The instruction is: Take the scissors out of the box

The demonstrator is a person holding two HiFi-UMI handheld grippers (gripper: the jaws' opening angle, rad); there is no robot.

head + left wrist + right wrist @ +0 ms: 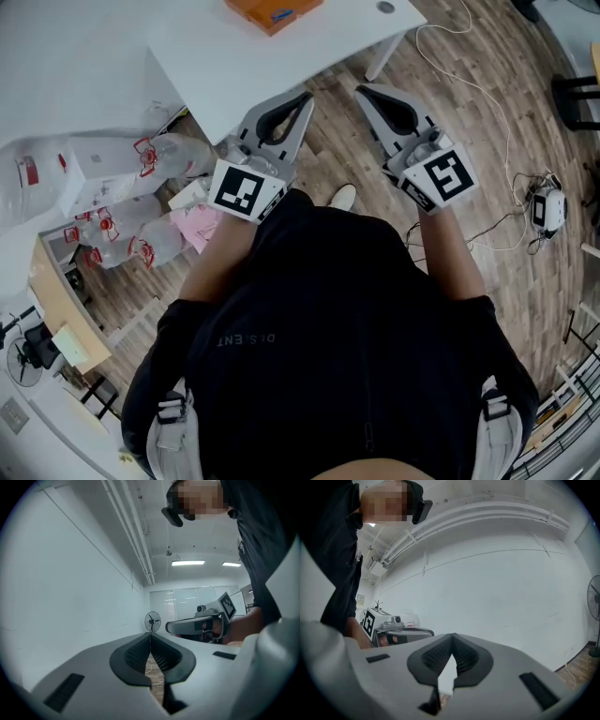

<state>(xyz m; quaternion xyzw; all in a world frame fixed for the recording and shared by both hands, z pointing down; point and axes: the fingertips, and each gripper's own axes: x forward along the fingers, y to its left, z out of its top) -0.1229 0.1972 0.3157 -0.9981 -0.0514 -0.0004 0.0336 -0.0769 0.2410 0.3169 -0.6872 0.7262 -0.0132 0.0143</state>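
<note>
1. Here, the left gripper (303, 97) and the right gripper (362, 92) hang level above the wooden floor (459, 112), jaws pressed together, empty.
2. The orange box (272, 11) lies on the far white desk (281, 66); its contents cannot be seen.

You have the orange box (273, 11) lying flat on the white table (216, 56), well in from its near edge. A small blue patch (281, 15) shows on top, too small to identify.
</note>
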